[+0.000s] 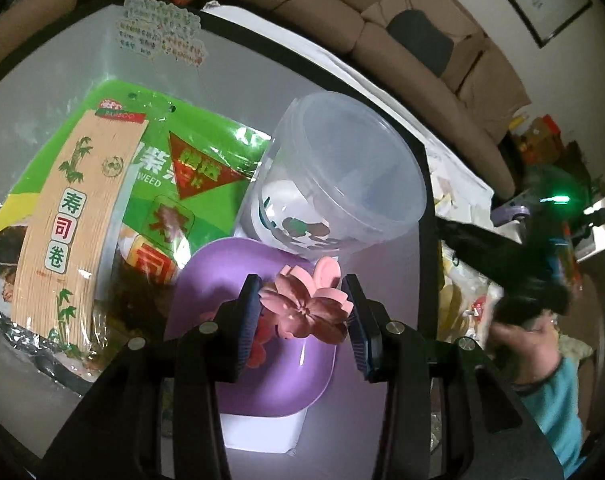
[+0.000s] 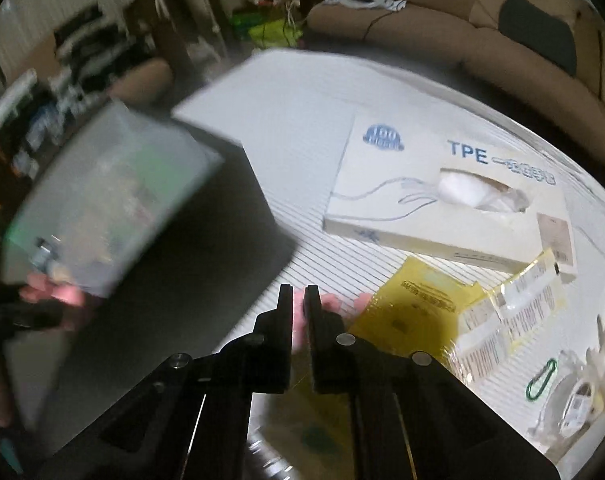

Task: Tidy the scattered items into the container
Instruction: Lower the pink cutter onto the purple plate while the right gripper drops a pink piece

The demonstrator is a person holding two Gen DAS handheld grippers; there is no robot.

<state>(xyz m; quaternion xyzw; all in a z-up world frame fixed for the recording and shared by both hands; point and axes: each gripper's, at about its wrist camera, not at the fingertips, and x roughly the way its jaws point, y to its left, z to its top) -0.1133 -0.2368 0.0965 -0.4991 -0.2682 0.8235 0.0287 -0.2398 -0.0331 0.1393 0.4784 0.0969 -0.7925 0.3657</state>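
Observation:
In the left wrist view my left gripper [image 1: 304,312] is shut on a cluster of pink flower-shaped pieces [image 1: 310,308] and holds it over a purple dish [image 1: 298,376] inside the translucent container [image 1: 62,92]. A green seaweed and sushi-mat pack [image 1: 102,200] and a clear plastic tub [image 1: 342,172] also lie in the container. In the right wrist view my right gripper [image 2: 298,300] is shut on a pale pink flat item [image 2: 300,320] above the striped tabletop [image 2: 302,128]. The container [image 2: 102,196] is blurred at the left.
A TPE glove box [image 2: 446,204], a yellow packet [image 2: 418,312], clear label-printed packets [image 2: 514,312] and a green carabiner [image 2: 540,380] lie on the table at the right. A black mat [image 2: 190,280] lies under the container. A brown sofa [image 2: 442,36] stands behind.

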